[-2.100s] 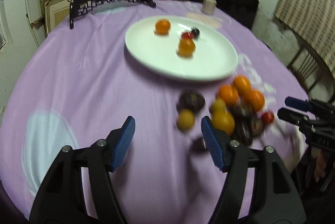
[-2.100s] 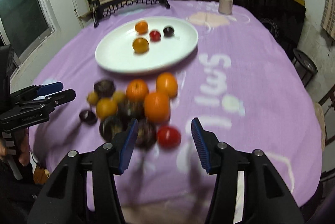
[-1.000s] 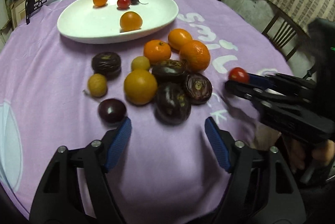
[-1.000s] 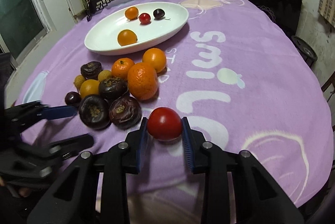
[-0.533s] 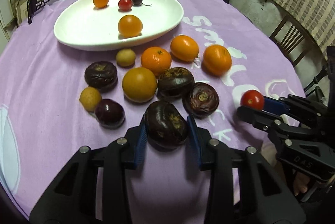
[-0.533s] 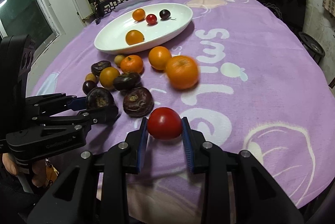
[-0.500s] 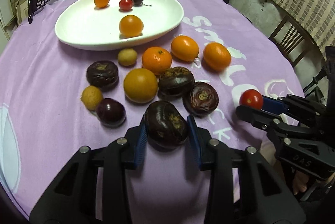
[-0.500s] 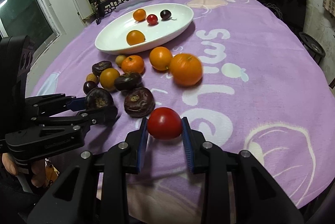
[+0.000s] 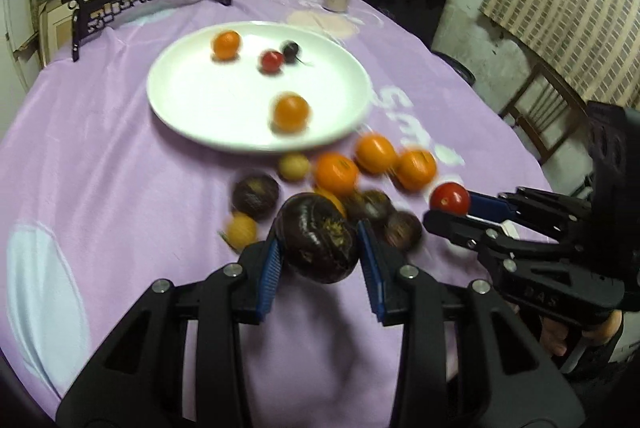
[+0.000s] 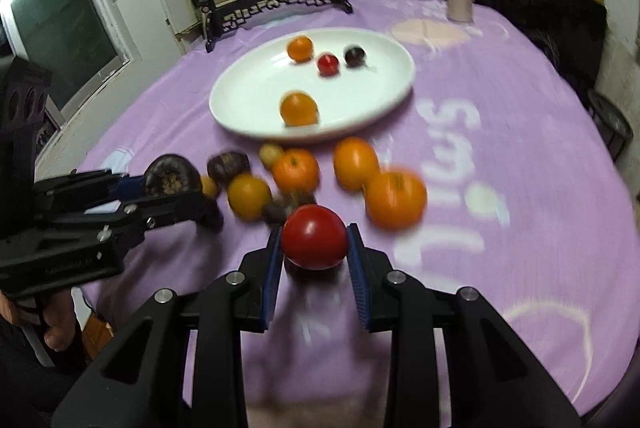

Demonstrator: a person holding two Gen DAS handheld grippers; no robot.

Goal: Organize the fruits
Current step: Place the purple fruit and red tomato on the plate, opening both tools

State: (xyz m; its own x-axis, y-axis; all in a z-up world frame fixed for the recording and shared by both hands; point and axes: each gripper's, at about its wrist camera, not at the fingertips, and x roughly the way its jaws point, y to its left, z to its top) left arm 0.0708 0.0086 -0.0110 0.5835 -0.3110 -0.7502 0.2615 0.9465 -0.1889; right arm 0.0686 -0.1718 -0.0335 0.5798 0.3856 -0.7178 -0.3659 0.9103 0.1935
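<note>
While bg fruit blurs, grippers (image 9: 320, 260) (image 10: 314, 260) clamp fruit.

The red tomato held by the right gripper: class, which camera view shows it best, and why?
The right wrist view: the red tomato sits large and central between the right gripper jaws. The left wrist view shows it only small, at the right edge, partly hidden by those jaws.

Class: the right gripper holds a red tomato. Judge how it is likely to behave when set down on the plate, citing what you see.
The tomato looks round and smooth, so it will probably roll once released. The plate seems shallow, so its rim may barely stop it. The right gripper grips it only at two sides, and the glossy skin may slip or bruise.
</note>
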